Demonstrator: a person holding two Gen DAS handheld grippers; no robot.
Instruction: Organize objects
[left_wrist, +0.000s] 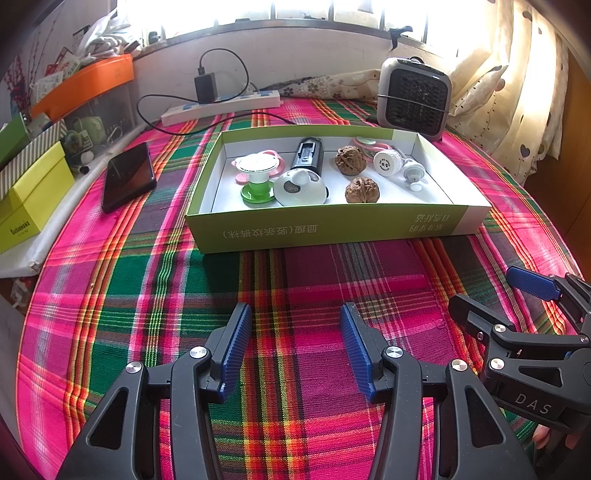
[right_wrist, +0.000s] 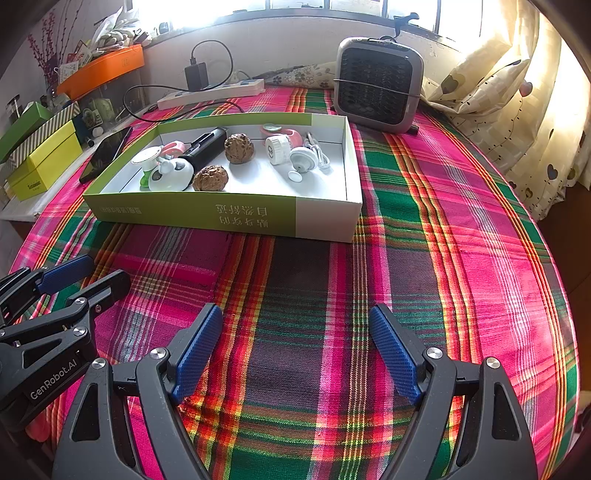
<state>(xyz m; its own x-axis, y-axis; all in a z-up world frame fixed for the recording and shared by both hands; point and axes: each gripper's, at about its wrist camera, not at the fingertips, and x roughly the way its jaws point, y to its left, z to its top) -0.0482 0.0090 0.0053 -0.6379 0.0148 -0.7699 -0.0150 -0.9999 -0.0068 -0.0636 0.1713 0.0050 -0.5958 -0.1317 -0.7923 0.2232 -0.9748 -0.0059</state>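
Note:
A shallow green and white cardboard box (left_wrist: 325, 230) (right_wrist: 229, 218) lies on the plaid cloth. Inside it are two walnuts (left_wrist: 362, 190) (right_wrist: 210, 178), a black cylinder (left_wrist: 307, 153) (right_wrist: 207, 146), a white round gadget with dark spots (left_wrist: 300, 188) (right_wrist: 171, 176), a white disc on a green base (left_wrist: 256, 177) (right_wrist: 146, 166), a small white jar (left_wrist: 386, 162) (right_wrist: 276, 148) and pink and white pieces. My left gripper (left_wrist: 295, 317) hovers open over the cloth in front of the box, holding nothing. My right gripper (right_wrist: 297, 321) is open beside it, also holding nothing; it shows in the left wrist view (left_wrist: 491, 288).
A black phone (left_wrist: 127, 175) (right_wrist: 105, 153) lies left of the box. A grey fan heater (left_wrist: 413, 98) (right_wrist: 378, 88) stands behind it, with a white power strip (left_wrist: 221, 105) (right_wrist: 210, 92) and charger. Yellow, green and orange boxes (left_wrist: 33, 192) line the left edge. Curtains hang on the right.

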